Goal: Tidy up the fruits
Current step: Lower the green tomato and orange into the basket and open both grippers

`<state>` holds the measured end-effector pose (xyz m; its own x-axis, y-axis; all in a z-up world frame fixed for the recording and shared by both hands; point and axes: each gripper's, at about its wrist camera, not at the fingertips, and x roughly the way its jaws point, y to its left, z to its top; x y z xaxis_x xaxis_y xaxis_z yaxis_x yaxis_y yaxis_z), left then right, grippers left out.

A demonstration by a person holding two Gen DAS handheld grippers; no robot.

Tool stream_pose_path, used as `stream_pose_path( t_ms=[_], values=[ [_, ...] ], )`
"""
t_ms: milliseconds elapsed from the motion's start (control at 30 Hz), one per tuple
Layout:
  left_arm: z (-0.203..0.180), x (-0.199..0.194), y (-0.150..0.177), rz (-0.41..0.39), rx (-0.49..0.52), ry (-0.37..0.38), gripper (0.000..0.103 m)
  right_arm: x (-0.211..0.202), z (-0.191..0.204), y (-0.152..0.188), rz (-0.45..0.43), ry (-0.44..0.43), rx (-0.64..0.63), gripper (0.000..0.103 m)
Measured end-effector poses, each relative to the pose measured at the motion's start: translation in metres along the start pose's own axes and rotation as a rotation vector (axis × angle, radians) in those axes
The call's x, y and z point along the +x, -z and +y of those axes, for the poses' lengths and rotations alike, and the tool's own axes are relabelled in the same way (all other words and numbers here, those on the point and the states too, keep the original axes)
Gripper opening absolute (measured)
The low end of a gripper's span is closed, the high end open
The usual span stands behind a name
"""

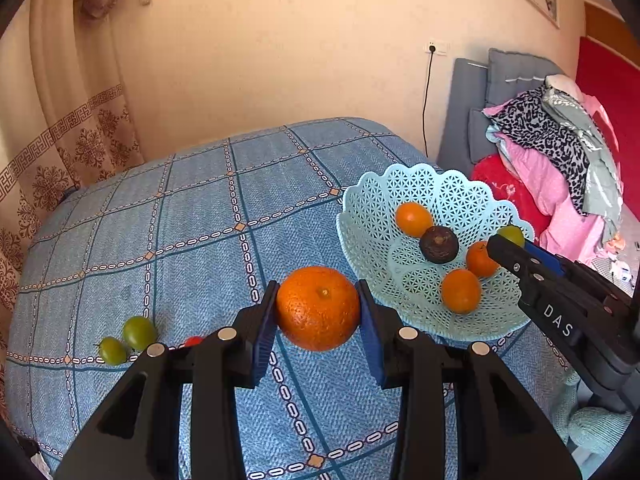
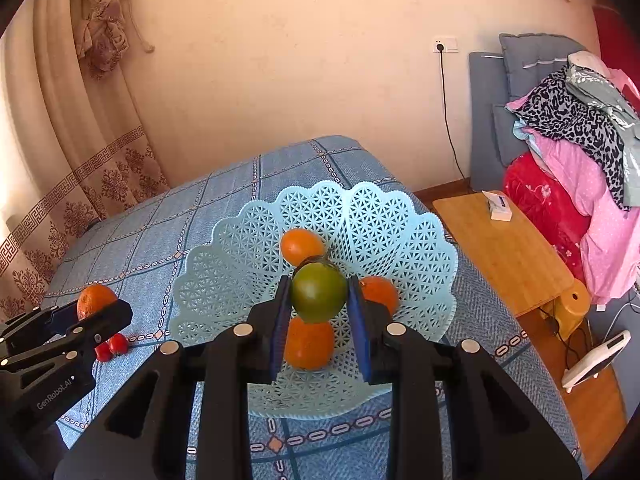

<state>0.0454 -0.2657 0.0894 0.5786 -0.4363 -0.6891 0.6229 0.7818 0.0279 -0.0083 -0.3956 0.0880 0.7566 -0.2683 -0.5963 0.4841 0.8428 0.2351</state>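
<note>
My left gripper (image 1: 318, 312) is shut on a large orange (image 1: 318, 308) above the blue checked cloth, left of the light-blue lattice basket (image 1: 368, 232). My right gripper (image 2: 318, 298) is shut on a green tomato (image 2: 319, 297) and holds it over the basket (image 2: 224, 280). The basket holds three small oranges (image 1: 414, 219) and a dark round fruit (image 1: 439, 245). Two green tomatoes (image 1: 139, 333) and a red one (image 1: 193, 341) lie on the cloth at the left. In the right wrist view the left gripper (image 2: 86, 316) shows with the orange (image 2: 94, 298), near two red tomatoes (image 2: 112, 346).
The blue checked cloth (image 1: 200, 220) covers a table. A curtain (image 1: 60, 120) hangs at the left. A wooden side table (image 2: 508, 248) stands to the right, with a pile of clothes (image 2: 580, 140) and a grey cushion behind it.
</note>
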Motion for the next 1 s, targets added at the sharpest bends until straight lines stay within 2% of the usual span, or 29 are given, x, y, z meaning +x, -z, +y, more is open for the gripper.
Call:
stream_pose_path(
  t_ms=[233,267,300,333,533,1000],
  values=[
    [-0.014,0.008,-0.009,0.004,0.029,0.02,0.038,0.0,-0.013,-0.005,0.005,0.009,0.05,0.03],
    [-0.015,0.009,-0.01,0.006,0.03,0.025,0.038,0.0,-0.016,-0.006,0.012,0.005,0.069,0.036],
    [-0.016,0.01,-0.011,0.008,0.03,0.03,0.038,-0.001,-0.019,-0.007,0.012,-0.001,0.085,0.053],
    [-0.018,0.012,-0.012,0.011,0.029,0.035,0.038,-0.002,-0.021,-0.008,0.006,-0.005,0.091,0.058],
    [-0.022,0.024,-0.018,0.042,0.013,0.056,0.038,-0.01,-0.026,-0.012,-0.017,0.009,0.107,0.058],
    [-0.038,0.029,-0.023,0.049,0.042,0.101,0.039,-0.014,-0.021,-0.012,-0.029,0.014,0.101,0.058]
  ],
)
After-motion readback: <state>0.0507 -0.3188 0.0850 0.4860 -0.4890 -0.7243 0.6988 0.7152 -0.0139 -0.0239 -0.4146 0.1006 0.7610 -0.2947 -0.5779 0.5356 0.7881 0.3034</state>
